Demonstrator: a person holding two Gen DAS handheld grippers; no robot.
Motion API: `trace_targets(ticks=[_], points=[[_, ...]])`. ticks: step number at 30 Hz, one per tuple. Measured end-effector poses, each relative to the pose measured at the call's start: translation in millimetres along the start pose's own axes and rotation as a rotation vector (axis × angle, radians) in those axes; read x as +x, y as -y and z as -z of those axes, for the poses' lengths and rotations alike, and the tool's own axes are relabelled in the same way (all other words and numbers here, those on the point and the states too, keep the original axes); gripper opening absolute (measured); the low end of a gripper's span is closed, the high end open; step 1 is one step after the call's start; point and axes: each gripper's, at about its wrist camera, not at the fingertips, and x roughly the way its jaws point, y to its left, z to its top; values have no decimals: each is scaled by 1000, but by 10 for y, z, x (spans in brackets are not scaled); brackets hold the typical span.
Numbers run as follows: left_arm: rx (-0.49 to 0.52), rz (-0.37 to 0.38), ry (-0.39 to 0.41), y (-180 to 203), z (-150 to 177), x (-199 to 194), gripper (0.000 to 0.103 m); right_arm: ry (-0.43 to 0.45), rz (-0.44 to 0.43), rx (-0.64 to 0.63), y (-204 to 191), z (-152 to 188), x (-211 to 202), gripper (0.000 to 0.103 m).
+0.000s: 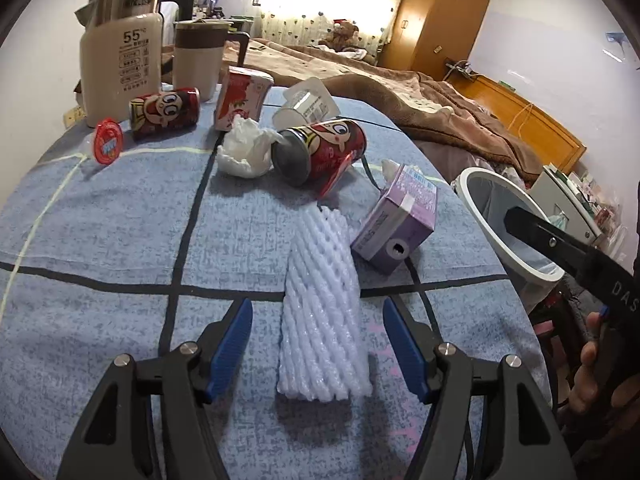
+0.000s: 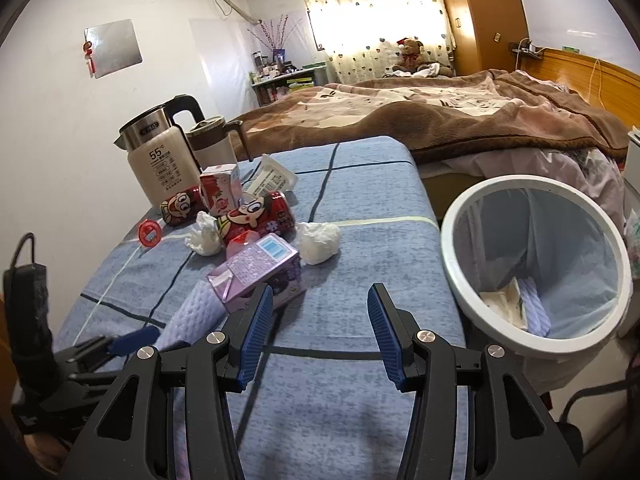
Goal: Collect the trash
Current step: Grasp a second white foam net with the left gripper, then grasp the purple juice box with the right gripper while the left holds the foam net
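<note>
A white foam fruit net (image 1: 320, 264) lies on the blue checked cloth (image 1: 120, 240), running in between the fingers of my left gripper (image 1: 318, 312), which is open with a gap on each side. A purple carton (image 1: 394, 228) rests to its right. Farther back are a red cartoon can (image 1: 324, 152), a crumpled tissue (image 1: 244, 152), a second can (image 1: 164, 112), a red-white carton (image 1: 240, 98), a clear cup (image 1: 306, 102) and a red lid (image 1: 108, 142). My right gripper (image 2: 320, 294) is open and holds nothing, just right of the purple carton (image 2: 260, 268).
A white-rimmed trash bin (image 2: 450, 248) with a liner and some trash inside stands off the table's right edge. A kettle (image 2: 160, 160) and a lidded jug (image 2: 212, 144) stand at the back left. A bed with a brown blanket (image 2: 440, 112) lies behind.
</note>
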Motion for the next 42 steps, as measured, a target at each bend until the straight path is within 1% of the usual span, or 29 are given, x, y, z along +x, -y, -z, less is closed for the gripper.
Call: trace_targets(ticks=[1,4,7,8,11,16,17,19,22,25,27,29,32,36,38,42], points=[[-1,1,-2,-11,-1,14,67,-1,-3,1,-21,4,16,50],[-1,-5,-10,-51,-11,54,57,-11,-18,9,-74,24,60,50],[-21,9,-4,-126,-18,39,36,-19,-27,17,-141,28,114,51],[-26,9,3,-147,-17,15,35,-20,-32,21,-158,25,126,51],[-37,-10,16,-205,-15,-23,34,-21,-51,41,-223,-4,186,51],[-56,-30,40,-302,-35,-82,34,-38,-55,63,-323,-47,320,52],[-63,-30,42,-321,-37,-94,34,-45,-48,65,-355,-58,357,52],[-66,-34,47,-357,-57,-106,34,-40,-38,67,-390,-78,385,57],[-72,-33,54,-386,-80,-132,34,-32,-26,77,-450,-124,436,58],[-72,-33,59,-396,-96,-146,34,-67,-8,82,-503,-178,563,61],[-74,-30,58,-405,-110,-138,34,-73,10,92,-508,-184,610,63],[-76,-29,56,-416,-112,-131,34,-87,37,101,-515,-178,670,63],[-81,-29,54,-436,-107,-121,34,-115,48,116,-498,-164,736,64],[-85,-25,53,-444,-109,-122,34,-135,49,110,-509,-137,767,70],[-84,-22,54,-436,-115,-126,34,-142,51,106,-508,-120,749,70],[-81,-15,57,-407,-129,-127,34,-126,87,61,-514,-117,681,70]])
